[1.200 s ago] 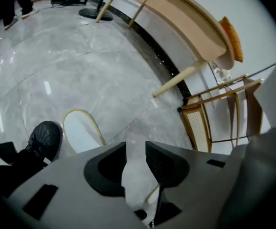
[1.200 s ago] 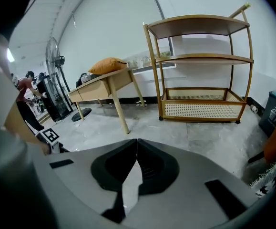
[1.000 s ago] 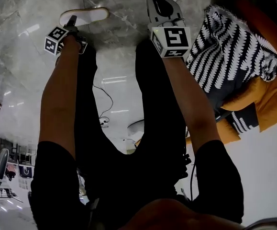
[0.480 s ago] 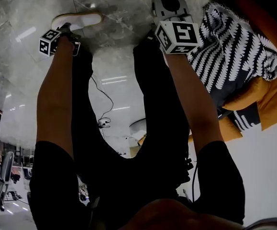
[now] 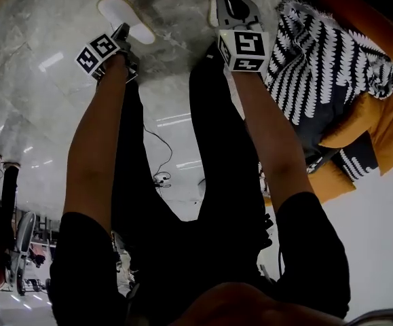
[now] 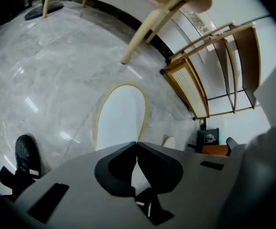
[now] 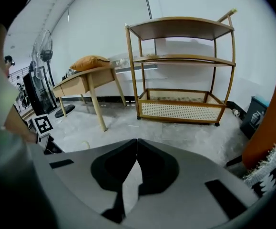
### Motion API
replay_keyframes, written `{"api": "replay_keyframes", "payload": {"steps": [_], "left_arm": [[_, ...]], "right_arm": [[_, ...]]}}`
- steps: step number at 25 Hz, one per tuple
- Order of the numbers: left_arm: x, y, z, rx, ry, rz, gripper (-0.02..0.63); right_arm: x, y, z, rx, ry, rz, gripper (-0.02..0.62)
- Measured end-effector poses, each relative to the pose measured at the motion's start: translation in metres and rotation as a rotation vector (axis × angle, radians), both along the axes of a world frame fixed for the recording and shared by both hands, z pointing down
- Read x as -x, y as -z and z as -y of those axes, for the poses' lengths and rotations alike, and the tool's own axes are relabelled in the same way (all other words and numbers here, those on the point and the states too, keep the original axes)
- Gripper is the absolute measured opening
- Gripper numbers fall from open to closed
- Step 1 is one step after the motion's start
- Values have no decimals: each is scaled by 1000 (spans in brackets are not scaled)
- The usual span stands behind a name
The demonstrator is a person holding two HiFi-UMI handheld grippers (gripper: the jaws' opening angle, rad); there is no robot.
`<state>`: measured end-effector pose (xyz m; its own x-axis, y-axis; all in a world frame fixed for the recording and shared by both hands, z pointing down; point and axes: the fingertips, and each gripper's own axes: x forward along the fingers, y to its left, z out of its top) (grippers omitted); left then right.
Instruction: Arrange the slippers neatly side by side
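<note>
The left gripper (image 6: 136,144) has its jaws clenched right at the near end of the white flat slipper with a tan rim (image 6: 121,118), and from where I stand they look to be pinching its thin edge. The slipper stretches out ahead of them over the grey marble floor (image 5: 40,53). It is apart from the second pale slipper (image 5: 213,5), which peeks out just beside the right gripper (image 7: 137,141), whose jaws are pressed together on nothing. To do this well I'd keep that pinch firm and low and bring the slipper across until its long side runs parallel with the other one. With the toes level, I'd let go only once it lies flat. There looks to be bare floor enough between the two. The things to mind are the pale wooden table leg (image 6: 145,32) beyond the slipper, the rattan-fronted wooden rack (image 6: 190,87) further off, and the black-and-white patterned throw (image 5: 332,66) close on the right.
</note>
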<state>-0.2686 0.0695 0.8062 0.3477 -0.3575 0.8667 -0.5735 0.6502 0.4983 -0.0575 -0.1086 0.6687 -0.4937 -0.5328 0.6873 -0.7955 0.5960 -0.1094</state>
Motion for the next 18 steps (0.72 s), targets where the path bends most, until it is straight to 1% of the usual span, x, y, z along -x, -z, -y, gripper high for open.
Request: {"api": "replay_keyframes", "payload": {"steps": [3, 7, 9, 12, 15, 18], "left_arm": [[-50, -3, 37, -20, -117, -28, 21], [-101, -12, 73, -42, -234, -36, 21], [-122, -20, 83, -44, -305, -32, 21], [-147, -36, 91, -34, -409, -19, 21], [-170, -50, 97, -30, -475, -12, 21], [-187, -62, 99, -18, -496, -11, 21]], "right_arm": [[-24, 11, 22, -73, -3, -6, 32], [-46, 32, 53, -173, 32, -11, 32], [-56, 37, 65, -198, 37, -2, 32], [-74, 39, 80, -216, 9, 14, 32], [-92, 38, 92, -236, -23, 25, 32], [-106, 37, 100, -252, -51, 38, 32]]}}
